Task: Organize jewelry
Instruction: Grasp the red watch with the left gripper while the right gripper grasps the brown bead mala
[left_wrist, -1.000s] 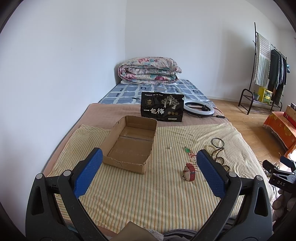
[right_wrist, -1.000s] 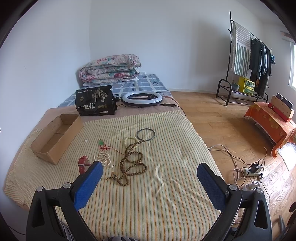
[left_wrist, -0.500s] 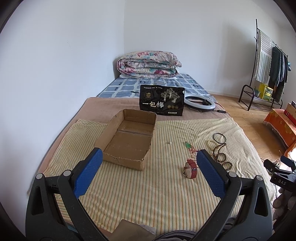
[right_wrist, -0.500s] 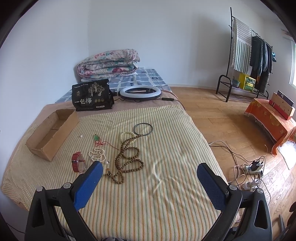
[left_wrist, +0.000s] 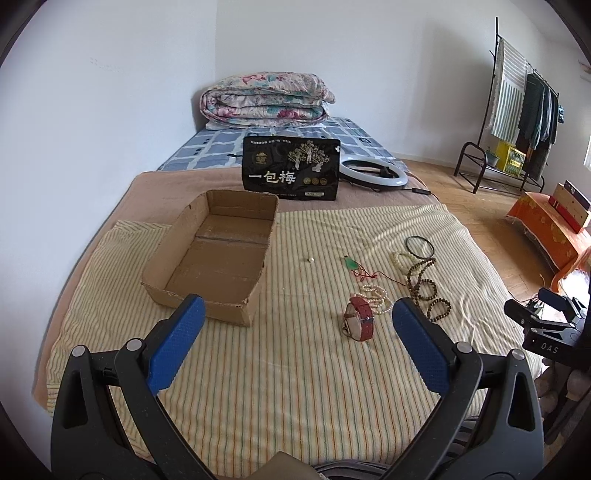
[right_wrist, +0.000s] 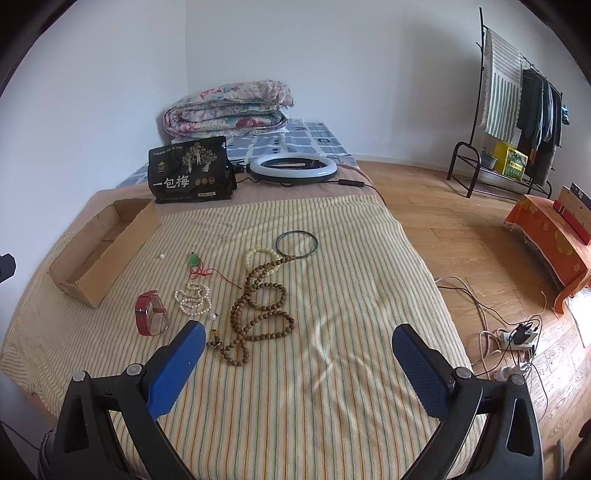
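Your left gripper (left_wrist: 295, 314) and right gripper (right_wrist: 299, 343) gape empty; the red watch (left_wrist: 359, 323) lies just beyond your left one's right finger.

"一包梅" in white on black pouch (left_wrist: 291, 168), "DAS" on black gripper body (left_wrist: 550, 338)

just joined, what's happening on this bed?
A person holds a claw in each hand over the striped blanket; both the left claw and right claw are open and hold nothing. The cardboard box looks empty. The jewelry lies loose beside it: red watch, pearl strand, wooden beads, green pendant, dark bangle. Sorting hasn't started.
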